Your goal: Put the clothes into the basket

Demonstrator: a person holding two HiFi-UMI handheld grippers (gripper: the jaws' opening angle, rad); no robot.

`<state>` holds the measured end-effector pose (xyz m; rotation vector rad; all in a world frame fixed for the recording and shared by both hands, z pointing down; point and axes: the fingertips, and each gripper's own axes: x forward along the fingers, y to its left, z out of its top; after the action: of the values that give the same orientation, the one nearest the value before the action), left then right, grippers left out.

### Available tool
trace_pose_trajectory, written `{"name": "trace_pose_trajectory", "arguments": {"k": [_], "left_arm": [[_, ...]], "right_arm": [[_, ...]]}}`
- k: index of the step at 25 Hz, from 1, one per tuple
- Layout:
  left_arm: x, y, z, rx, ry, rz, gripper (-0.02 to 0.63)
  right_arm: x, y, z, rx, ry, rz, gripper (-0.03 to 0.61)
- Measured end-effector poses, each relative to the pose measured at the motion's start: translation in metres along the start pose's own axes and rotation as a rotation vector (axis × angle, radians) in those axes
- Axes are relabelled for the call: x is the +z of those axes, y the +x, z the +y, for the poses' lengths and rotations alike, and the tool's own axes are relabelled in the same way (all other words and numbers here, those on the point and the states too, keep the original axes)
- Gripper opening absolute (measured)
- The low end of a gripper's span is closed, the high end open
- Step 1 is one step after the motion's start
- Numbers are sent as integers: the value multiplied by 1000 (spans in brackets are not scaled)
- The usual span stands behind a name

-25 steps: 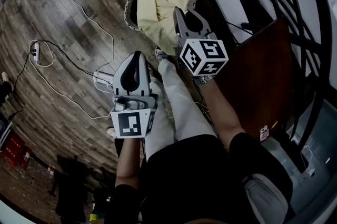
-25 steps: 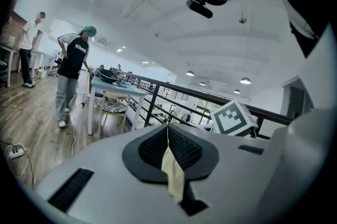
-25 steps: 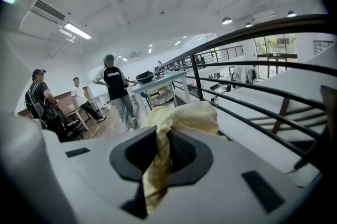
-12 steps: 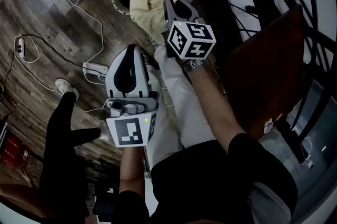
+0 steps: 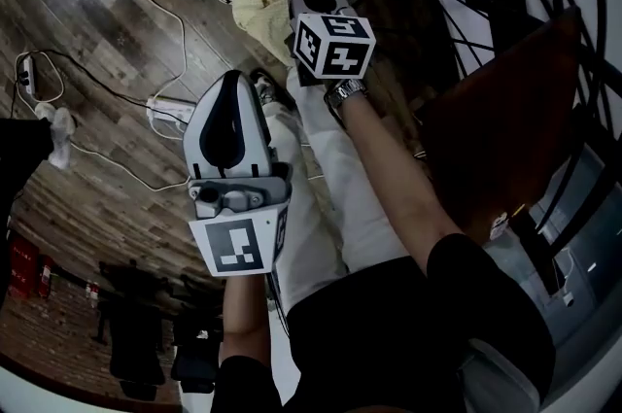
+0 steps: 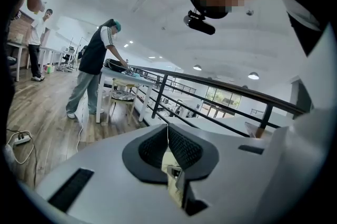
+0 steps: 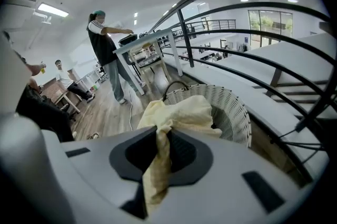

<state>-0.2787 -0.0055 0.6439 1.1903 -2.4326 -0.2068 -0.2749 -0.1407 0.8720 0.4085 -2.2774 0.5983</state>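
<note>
One pale yellow cloth (image 7: 181, 109) was pinched tight in the right claw (image 7: 159, 145), its bulk lying across the near rim of the single white woven basket (image 7: 235, 112). The left claw (image 6: 168, 130) was closed and empty.

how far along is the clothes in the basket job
Done: the yellow garment is lifted and at the white basket. In hand: the right hand-held gripper is shut on it, cloth draped over the rim. Still to do: letting it go inside. The left hand-held gripper is shut and empty.
</note>
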Motion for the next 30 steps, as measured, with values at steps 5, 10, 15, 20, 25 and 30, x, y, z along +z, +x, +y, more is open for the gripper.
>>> {"name": "trace_pose_trajectory", "arguments": {"k": [5,10,15,20,25,30], "left_arm": [[-6,6,5,14,-10,13,14],[-12,12,6,11,-18,25,14],[-14,16,8,8,-17,35,14],[-12,19,6,4,-14,31,14],[-13,17,6,3,-20,30,14],[-19,15,9,5,-17,38,14]], "right_arm": [[-30,19,-5,-6,-22,87,51],[-60,30,-15,-14,-53,166,51],[-89,43,-20,-6,-56,258,52],[-104,50,-31,-4,-37,322,54],[-118,54,-32,-8,-109,375,57],[-126,60,-33,-21,-125,402,57]]}}
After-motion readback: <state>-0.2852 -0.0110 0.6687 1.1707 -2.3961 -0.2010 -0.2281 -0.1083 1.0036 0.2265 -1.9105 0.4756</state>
